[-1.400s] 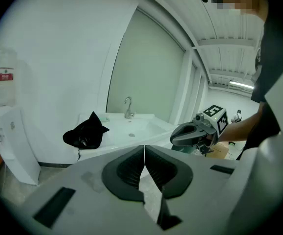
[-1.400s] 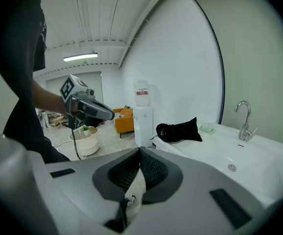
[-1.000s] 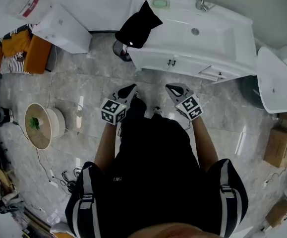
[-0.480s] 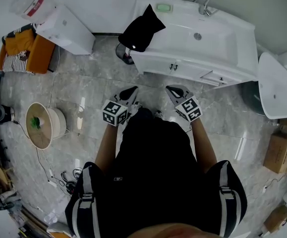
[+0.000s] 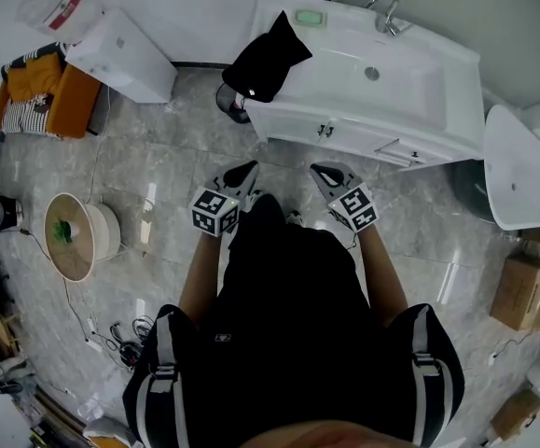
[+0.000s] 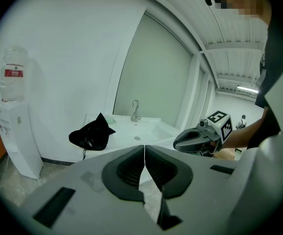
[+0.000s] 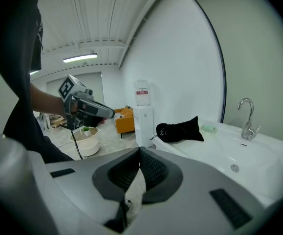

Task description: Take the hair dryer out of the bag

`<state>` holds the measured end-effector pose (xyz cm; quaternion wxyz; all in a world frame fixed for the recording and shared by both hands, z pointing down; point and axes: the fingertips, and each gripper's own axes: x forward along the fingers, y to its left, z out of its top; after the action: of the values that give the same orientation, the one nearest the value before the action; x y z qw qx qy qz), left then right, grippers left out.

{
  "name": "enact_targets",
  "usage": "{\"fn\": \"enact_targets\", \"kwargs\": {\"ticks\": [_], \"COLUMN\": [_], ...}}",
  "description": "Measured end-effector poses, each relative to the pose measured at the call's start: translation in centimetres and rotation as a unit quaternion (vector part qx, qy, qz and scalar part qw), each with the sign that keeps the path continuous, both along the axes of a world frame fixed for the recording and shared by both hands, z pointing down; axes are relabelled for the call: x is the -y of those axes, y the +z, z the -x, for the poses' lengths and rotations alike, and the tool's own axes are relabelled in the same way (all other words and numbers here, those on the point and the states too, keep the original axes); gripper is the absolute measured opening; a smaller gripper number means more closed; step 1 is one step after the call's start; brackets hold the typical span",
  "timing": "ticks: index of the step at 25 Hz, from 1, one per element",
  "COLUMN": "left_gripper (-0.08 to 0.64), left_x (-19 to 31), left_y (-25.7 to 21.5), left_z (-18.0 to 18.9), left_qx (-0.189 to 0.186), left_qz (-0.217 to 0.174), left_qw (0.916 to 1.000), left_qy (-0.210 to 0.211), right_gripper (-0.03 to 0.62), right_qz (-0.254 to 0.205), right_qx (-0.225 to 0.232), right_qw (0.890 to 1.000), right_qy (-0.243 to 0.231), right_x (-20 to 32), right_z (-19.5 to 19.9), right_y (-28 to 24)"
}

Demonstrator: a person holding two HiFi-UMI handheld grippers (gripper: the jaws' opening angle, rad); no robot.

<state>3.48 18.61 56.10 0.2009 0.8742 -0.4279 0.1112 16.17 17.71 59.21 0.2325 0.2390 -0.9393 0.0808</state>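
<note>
Both empty: left gripper (image 5: 248, 168) jaws pressed together on nothing, right gripper (image 5: 318, 169) same. Both are held over the grey marbled floor tiles (image 5: 158, 157) in front of the white washbasin cabinet (image 5: 288, 119), well apart from the target

Hair dryer not visible anywhere. My read is it's inside the black soft cloth bag (image 5: 262, 54), which sits on the cabinet's left end, slumped over the corner

Risks from here:
- bag hangs partly over the corner. Pull with one gripper only and the whole thing likely slides off, down towards the dark round container (image 5: 229, 96) on the floor below it
- cloth is limp and black, and the mouth isn't seen from here. Pinch blind and you grab cloth plus dryer, so the bag lifts with it instead of the dryer coming out
- thin dark cord (image 6: 84, 152) dangles from the bag down the cabinet side, too small to tell if it's the dryer's lead or a drawstring. If it's the lead, it can snag on the corner during extraction
- pale green soap dish (image 5: 305, 14) is just beside the bag, easy to knock into the basin
- jaws must open before contact, else they just shove the bag

Suggest one gripper pins the bag while the other works the mouth
</note>
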Motion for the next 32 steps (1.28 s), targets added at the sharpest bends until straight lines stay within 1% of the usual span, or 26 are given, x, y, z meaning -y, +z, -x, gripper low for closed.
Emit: {"fn": "enact_targets", "kwargs": {"ticks": [3,8,12,17,25,28,32], "left_gripper": [0.018,0.018,0.018,0.018,0.018,0.018,0.018], "left_x": [0.3,1.4,3.0,5.8,10.5,12.2,15.0], "left_y": [0.4,1.2,1.2,1.4,2.0,2.6,3.5], "left_z": [0.1,0.8,1.5,2.3,3.2,3.7,4.6], "left_qx": [-0.001,0.001,-0.003,-0.007,-0.012,-0.016,-0.016], "left_qz": [0.003,0.008,0.009,0.007,0.020,0.033,0.039], "left_qw": [1.0000,1.0000,0.9999,0.9999,0.9995,0.9989,0.9983], "left_qy": [-0.001,-0.005,-0.004,-0.001,0.021,0.030,0.040], "right_gripper": [0.058,0.058,0.058,0.058,0.058,0.058,0.058], "right_qz": [0.008,0.006,0.005,0.002,0.018,0.022,0.018], "right_qx": [-0.006,-0.010,-0.020,-0.015,-0.025,-0.033,-0.049], "right_qw": [1.000,1.000,1.000,1.000,1.000,0.999,0.998], "right_qy": [-0.003,-0.014,-0.019,-0.017,-0.008,-0.011,-0.021], "right_x": [0.3,1.2,2.7,5.0,9.0,10.5,13.4], "right_z": [0.1,0.9,1.5,2.8,4.3,5.6,7.5], "right_y": [0.5,1.0,1.1,0.7,1.6,2.1,2.5]}}
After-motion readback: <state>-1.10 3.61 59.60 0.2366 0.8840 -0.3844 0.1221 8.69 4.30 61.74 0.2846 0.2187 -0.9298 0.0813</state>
